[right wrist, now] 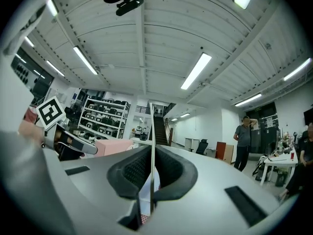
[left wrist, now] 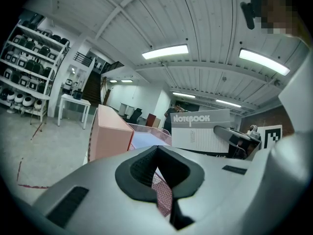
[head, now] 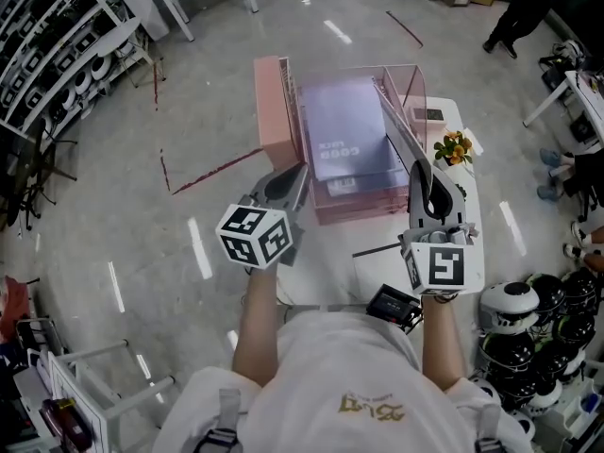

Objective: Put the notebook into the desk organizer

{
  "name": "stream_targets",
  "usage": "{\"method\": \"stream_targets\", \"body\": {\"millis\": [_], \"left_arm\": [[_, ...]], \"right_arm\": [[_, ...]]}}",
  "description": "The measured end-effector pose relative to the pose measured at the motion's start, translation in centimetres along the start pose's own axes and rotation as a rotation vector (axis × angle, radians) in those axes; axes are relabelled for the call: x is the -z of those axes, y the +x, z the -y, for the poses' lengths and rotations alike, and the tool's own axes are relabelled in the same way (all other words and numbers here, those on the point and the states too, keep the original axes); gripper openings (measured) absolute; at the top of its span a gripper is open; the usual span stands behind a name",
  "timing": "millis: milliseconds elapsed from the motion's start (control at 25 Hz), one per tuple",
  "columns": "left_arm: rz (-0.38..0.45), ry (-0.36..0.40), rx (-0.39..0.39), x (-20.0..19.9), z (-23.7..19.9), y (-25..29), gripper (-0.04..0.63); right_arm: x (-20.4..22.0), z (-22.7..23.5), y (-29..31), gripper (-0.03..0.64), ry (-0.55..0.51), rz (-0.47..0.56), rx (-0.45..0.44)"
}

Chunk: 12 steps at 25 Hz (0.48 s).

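So the right tongs (right wrist: 152, 156) are clamped down on the notebook (left wrist: 200, 131), which shows up as a thin vertical line squeezed between the pads. It's pinched at its near bottom corner and stands up on edge. My guess is that's deliberate, since a book held edge-on can be slid down into a narrow slot instead of being dropped flat. From the tongs it leans up and away over the right side of the pink desk organizer (head: 354, 208), close to the clear upright walls at the back. It looks like it's hanging above the tray rather than sitting in it, so I'd say the drop-in isn't done yet. A purple book (head: 344, 130) already lies flat in the mesh tray just left of it. The left tongs (head: 297, 176) are closed at the tips with nothing between them. Only a sliver of pink mesh shows through the gap below. They sit by the organizer's near left corner, maybe to steady it on the tabletop (head: 377, 264).
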State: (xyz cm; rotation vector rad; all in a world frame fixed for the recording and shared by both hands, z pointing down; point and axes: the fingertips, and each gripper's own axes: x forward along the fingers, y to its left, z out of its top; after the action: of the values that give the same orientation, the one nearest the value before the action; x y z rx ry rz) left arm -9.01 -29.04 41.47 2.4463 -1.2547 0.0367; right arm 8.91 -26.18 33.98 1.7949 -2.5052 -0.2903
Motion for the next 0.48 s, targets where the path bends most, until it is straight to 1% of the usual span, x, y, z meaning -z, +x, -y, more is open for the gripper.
{"method": "stream_targets", "body": {"millis": [80,280,360,440,480], "left_arm": [[-0.002,-0.006,-0.005,0.1,-0.3,0.1,0.014],[-0.006,-0.016,-0.015,0.6,-0.8,0.5,0.014],[-0.009,-0.02,-0.019,0.9,-1.0,0.5,0.014],[-0.01,-0.023,-0.023,1.0,-1.2,0.3,0.014],[-0.009,-0.024,-0.026,1.0,-1.3,0.3,0.014]], "right_arm": [[0.0,-0.3,0.5,0.02,-0.029,0.004,-0.01],[0.1,-1.8,1.8,0.02,-0.124,0.038,-0.078],[0.5,-2.5,2.1,0.02,-0.202,0.026,-0.107],[1.2,-3.5,2.3,0.02,-0.302,-0.017,-0.144],[1.5,-4.0,2.5,0.02,-0.334,-0.035,-0.16]]}}
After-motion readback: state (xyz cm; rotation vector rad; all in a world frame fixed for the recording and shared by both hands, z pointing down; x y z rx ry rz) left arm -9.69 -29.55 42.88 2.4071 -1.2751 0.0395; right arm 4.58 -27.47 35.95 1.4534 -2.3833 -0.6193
